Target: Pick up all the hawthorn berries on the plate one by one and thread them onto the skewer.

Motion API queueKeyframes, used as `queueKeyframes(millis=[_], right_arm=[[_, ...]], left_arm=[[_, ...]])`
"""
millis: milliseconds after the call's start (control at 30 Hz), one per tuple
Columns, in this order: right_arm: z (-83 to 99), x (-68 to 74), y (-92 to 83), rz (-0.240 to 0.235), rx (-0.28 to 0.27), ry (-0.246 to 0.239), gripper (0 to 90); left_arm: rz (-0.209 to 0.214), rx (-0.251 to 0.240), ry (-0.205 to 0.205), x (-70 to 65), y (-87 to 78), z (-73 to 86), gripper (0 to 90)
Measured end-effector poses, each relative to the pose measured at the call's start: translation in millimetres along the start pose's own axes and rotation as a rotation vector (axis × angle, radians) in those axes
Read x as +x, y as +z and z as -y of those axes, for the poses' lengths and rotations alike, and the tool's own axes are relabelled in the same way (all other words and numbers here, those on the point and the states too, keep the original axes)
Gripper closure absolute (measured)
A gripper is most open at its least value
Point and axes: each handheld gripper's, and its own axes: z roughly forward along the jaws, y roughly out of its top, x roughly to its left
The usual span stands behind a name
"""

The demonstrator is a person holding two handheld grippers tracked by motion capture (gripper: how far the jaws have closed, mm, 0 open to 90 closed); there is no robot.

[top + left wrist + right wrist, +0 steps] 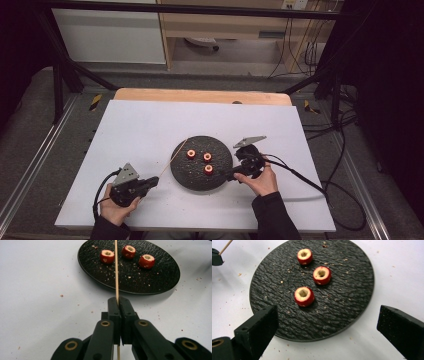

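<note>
Work in hand: threading the three cored red fruit pieces onto a thin wooden skewer, as I judge it.
Done so far: the skewer is picked up; the left gripper is clenched on its lower part, and the stick points from there up and over the near-left rim of the plate.
Left to do: everything else, by my reading; no fruit is on the skewer yet.
Near fruit piece: lies on the plate, hole upward, just ahead of the right gripper.
Middle fruit piece: on the plate, apart from the other two.
Far fruit piece: on the plate, toward its far-left part.
Right gripper: released, jaws wide with nothing between them, hovering at the plate's right rim and aimed at the near piece.
Likely next: grasp the near piece and bring it to the skewer tip.
Table: covered by a white sheet, with small crumbs scattered round the plate; a strip of bare wood shows at the far edge.
Plate surface: black, round, rough-textured, dusted with crumbs.
Room: dark metal frame bars around the table, grey floor, cables trailing on the right, pale wooden furniture at the far side.
</note>
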Motion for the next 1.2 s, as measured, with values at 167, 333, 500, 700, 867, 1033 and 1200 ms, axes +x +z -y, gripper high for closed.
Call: queueKeyframes(millis=[167, 333, 500, 700, 867, 1033, 1200], right_arm=[[-13.7, 8.0, 9.9, -0.011, 0.066, -0.014, 8.9], [-24.3, 15.9, 20.7, -0.013, 0.132, -0.032, 12.8], [-29.5, 20.9, 30.9, -0.022, 0.170, -0.037, 18.5], [-36.0, 22.7, 38.5, -0.041, 0.201, -0.037, 26.9], [-41.5, 25.3, 47.4, -0.051, 0.241, -0.053, 32.8], [-45.2, 25.6, 54.4, -0.051, 0.277, -0.065, 40.1], [-48.1, 26.5, 62.5, -0.060, 0.313, -0.085, 47.2]], left_arm=[[-0.003, 0.003, -0.001, -0.1, 0.5, 0.4, 88.7], [-0.003, 0.007, -0.001, 0.8, 1.4, 0.8, 88.7], [-0.002, 0.009, -0.001, 0.2, 2.2, 1.0, 88.7], [-0.003, 0.011, 0.001, 0.2, 2.7, 0.9, 88.7], [-0.004, 0.013, 0.006, 0.0, 2.9, 0.8, 88.7], [-0.006, 0.010, 0.008, 0.2, 2.7, 0.8, 88.7], [-0.007, 0.011, 0.012, -0.1, 2.5, 0.6, 88.7]])
